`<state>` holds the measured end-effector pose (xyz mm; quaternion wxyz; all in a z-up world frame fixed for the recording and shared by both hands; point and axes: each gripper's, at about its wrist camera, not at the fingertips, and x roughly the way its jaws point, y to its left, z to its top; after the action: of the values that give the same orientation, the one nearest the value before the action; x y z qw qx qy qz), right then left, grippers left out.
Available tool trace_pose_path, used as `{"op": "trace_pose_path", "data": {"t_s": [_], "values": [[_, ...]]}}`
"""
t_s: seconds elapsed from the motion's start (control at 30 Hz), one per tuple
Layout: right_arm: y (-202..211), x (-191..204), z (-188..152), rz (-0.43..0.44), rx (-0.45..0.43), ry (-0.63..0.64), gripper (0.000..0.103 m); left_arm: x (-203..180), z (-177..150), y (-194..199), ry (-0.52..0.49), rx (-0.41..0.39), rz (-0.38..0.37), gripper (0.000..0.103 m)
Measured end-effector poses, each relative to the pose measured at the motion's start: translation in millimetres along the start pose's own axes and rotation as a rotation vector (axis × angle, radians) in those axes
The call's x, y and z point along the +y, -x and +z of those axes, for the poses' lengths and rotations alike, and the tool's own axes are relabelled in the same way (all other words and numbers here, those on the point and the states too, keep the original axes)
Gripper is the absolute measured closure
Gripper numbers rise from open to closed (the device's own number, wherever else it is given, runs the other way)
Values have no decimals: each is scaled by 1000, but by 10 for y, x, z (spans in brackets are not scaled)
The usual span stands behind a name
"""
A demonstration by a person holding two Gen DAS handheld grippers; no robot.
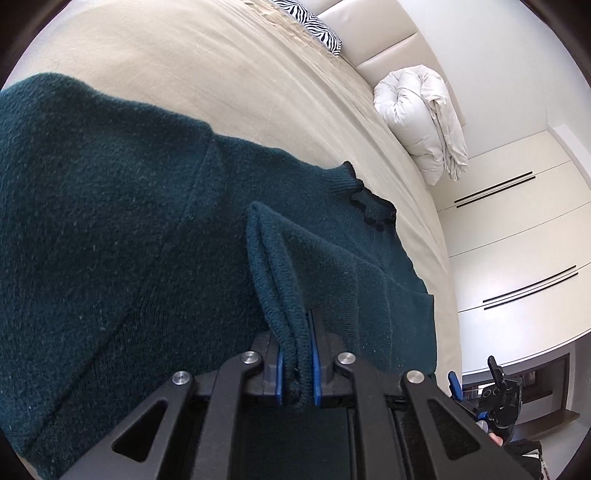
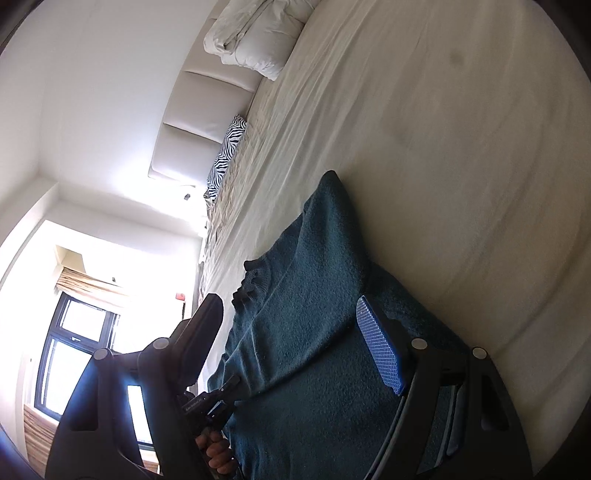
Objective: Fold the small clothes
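Observation:
A dark green knit sweater (image 1: 110, 221) lies spread on the beige bed sheet (image 1: 184, 74), its frilled collar (image 1: 369, 206) toward the headboard. My left gripper (image 1: 297, 354) is shut on a doubled, ribbed edge of the sweater, which stands up in a fold between the blue pads. In the right wrist view the sweater (image 2: 314, 295) runs under my right gripper (image 2: 291, 332), whose jaws stand wide open with no cloth pinched between them. Its blue pad (image 2: 380, 350) hovers over the knit. A hand (image 2: 218, 454) holds the left gripper's handle at the sweater's near edge.
A rolled white duvet (image 1: 417, 118) and a zebra-print pillow (image 1: 314, 26) lie by the padded headboard (image 1: 369, 37). White wardrobe doors (image 1: 517, 221) stand beyond the bed's right side. A bright window (image 2: 74, 350) is at the left of the right wrist view.

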<state>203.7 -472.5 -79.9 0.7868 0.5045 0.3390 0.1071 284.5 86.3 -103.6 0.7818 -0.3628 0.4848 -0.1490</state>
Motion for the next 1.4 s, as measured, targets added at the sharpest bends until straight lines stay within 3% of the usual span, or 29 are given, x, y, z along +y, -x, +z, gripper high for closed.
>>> {"op": "trace_pose_path", "data": {"t_s": [0.17,0.3,0.73,0.83,1.03,1.07,1.13,1.2,1.4], "values": [[-392,176,165,42,141,69,28,-1,-14,-3,-29,2,2,91],[-795,38,305,-24,236,57,29,35,-71,0,-31,-3,-5,90],[-1279,-143,1118,9,202,-31,29,145,-2,-63,-10,-8,-58,91],[-1154,-154,1006,23,209,-6,29,150,-8,-53,-12,-12,-57,91],[-692,-186,446,85,258,16,29,172,-48,81,11,-24,-70,87],[-600,-197,340,95,262,14,29,176,-63,153,23,-32,-73,77],[-361,-200,172,101,256,25,29,159,-111,340,26,-66,-83,48],[-175,-199,-25,108,247,26,29,156,-195,610,8,-121,-58,35],[379,-229,-632,124,242,17,27,734,-597,1586,180,-322,-91,29]]}}
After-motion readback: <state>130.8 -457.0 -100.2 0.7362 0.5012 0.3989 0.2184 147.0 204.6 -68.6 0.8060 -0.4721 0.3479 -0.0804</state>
